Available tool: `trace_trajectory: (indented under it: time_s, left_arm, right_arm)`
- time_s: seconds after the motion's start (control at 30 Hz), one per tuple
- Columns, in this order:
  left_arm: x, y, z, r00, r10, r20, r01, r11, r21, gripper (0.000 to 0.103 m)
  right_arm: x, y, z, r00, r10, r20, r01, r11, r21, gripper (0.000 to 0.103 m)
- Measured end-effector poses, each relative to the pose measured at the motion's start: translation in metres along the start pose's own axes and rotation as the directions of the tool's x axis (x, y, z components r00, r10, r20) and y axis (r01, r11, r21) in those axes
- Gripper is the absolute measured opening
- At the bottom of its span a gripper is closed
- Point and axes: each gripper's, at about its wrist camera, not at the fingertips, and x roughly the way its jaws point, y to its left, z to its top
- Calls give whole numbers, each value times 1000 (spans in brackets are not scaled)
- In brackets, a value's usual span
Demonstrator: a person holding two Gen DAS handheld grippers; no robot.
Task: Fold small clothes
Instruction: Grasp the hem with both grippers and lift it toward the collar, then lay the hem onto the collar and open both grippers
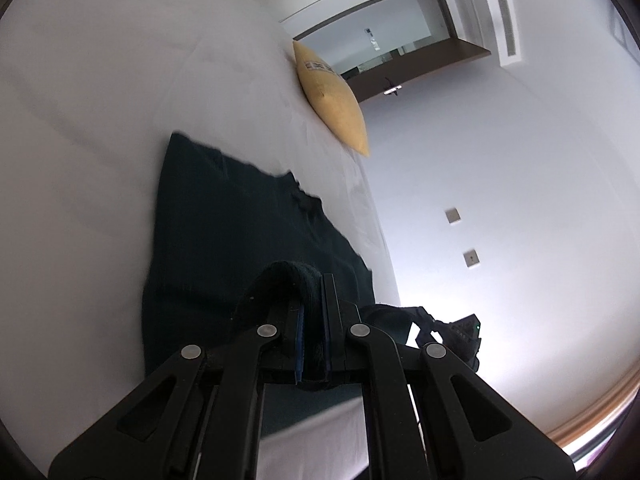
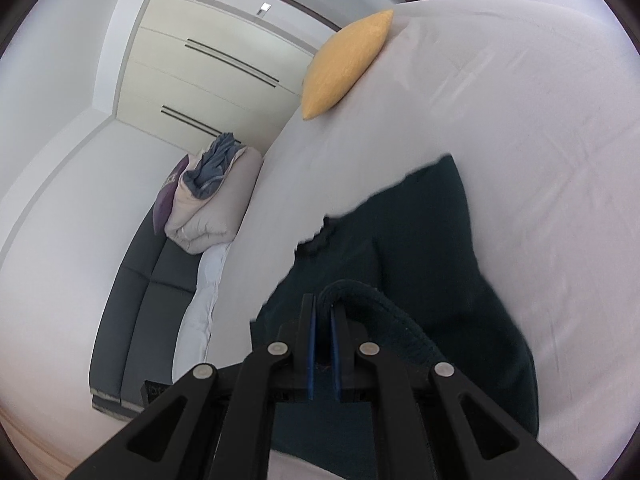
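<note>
Because each pair of tongs is clenched on a thick ribbed edge of the dark garment (image 1: 224,232), the cloth hangs stretched between two grip points rather than lying slack. Taking the yellow pillow (image 1: 332,98) as the landmark, the garment lies spread on the white bed (image 1: 100,100) on the near side of that pillow, well apart from it, with bare sheet between the two.

In the left wrist view the left tongs (image 1: 314,312) pinch a rolled band of the fabric, which arches up over the blue pads; the jaws stand close together with cloth packed between them. In the right wrist view the right tongs (image 2: 323,320) stand almost closed, and the same kind of corded hem curls out from between the jaws to the right side. Both grips sit on the garment's edge farthest from the pillow, and this looks deliberate: holding two corners of one hem lets the person lift that edge evenly and carry it toward the pillow side for a fold.

Most of the garment rests flat on the sheet, so the fold seems only begun. Beyond the bed, on the far side from the pillow's corner, a bundled duvet (image 2: 216,204) sits on a dark sofa (image 2: 140,288).
</note>
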Motion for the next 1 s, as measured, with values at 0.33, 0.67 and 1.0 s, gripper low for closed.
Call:
trace_trajectory:
  time_s: [0.33,0.67,1.0]
  left_arm:
    - [53,42,87,999,29,36,-25,993,-115,5]
    - [105,94,139,993,113,25,-106,973,-203,5]
    - [88,123,156,990,123,71,-99,956,-276,96]
  right_arm:
    - [52,-32,57,997,-36,66,28,992,125,8]
    - [95,-67,91,986,-145,78,125,968,219,8]
    - [81,-62,99,954,-216,209,184,970,160,83]
